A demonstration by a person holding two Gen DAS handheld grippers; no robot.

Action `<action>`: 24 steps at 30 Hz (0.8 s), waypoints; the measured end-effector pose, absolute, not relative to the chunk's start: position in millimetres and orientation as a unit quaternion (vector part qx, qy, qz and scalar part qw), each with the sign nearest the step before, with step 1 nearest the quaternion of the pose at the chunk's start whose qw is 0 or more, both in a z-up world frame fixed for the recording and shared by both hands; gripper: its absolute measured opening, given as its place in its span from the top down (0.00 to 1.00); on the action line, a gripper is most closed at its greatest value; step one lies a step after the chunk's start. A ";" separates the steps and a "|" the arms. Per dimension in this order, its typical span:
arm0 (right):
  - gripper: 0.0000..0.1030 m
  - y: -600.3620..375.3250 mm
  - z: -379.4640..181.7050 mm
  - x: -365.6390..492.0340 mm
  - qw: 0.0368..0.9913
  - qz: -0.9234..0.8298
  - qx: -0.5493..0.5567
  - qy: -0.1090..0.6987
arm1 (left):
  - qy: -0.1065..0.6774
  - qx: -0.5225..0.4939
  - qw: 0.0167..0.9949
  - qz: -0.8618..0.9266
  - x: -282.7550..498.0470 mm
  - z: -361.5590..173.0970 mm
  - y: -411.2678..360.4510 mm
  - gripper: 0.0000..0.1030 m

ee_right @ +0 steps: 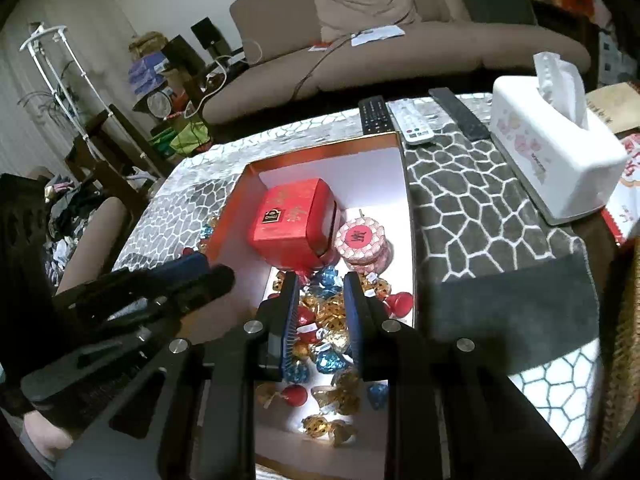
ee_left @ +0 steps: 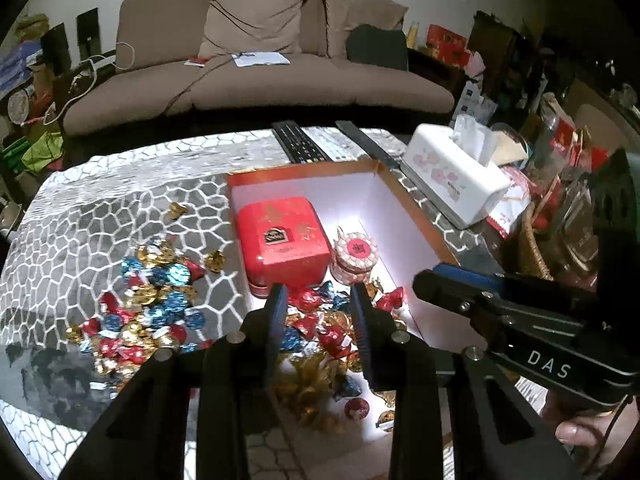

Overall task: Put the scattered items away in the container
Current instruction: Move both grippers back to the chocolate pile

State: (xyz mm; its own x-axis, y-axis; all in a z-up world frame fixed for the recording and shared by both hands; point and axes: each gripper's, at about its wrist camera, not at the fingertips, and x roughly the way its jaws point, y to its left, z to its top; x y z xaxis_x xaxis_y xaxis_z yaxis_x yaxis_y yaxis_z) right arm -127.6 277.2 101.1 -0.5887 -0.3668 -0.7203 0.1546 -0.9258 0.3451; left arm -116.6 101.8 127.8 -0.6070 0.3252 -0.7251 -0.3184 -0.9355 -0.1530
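An open red-rimmed box (ee_left: 384, 184) with a white inside sits in the middle of the tabletop (ee_left: 100, 216), which is covered in a grey cloth with a white cell pattern. Inside it, a red tin (ee_left: 282, 236) stands against the box's left wall, with a small round pink jar (ee_left: 356, 254) just beside it. Foil-wrapped candies (ee_right: 332, 316) in gold, red and blue lie heaped on the box's near floor. A second pile of scattered candies (ee_left: 148, 296) lies on the tabletop outside the box's left wall. The left gripper (ee_left: 320, 300) hangs over the near end of the box, its jaws parted and clamped on nothing. The right gripper (ee_right: 320, 292) hangs over the candies in the box, jaws drawn nearly together; whether they pinch a candy cannot be told. A white tissue box (ee_right: 556, 160) stands near the tabletop's far right edge, and remote controls (ee_right: 412, 120) lie along the far edge.
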 end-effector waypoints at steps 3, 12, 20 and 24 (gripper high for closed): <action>0.78 272.0 108.7 -118.5 0.152 -0.885 0.424 -0.122 | -0.012 -0.393 0.171 0.903 -108.5 137.5 82.1 0.65; 0.78 225.4 131.4 -86.4 0.185 -0.891 0.406 -0.082 | -0.037 -0.385 0.089 0.918 -78.8 139.1 -33.4 0.50; 0.77 151.2 143.7 -58.9 0.237 -0.890 0.387 -0.050 | -0.053 -0.404 0.038 0.913 -63.9 114.8 -109.1 0.50; 0.77 110.5 136.5 -50.7 0.257 -0.885 0.387 -0.034 | -0.046 -0.411 0.043 0.910 -64.4 102.9 -116.6 0.50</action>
State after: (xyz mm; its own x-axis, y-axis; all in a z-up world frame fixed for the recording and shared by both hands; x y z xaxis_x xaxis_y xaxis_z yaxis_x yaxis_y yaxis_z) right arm -50.7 110.5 136.5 -0.5683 -0.4809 -0.6677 0.4284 -0.8657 0.2588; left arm -64.4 -116.6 102.9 -0.6591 0.1166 -0.7430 -0.0411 -0.9920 -0.1192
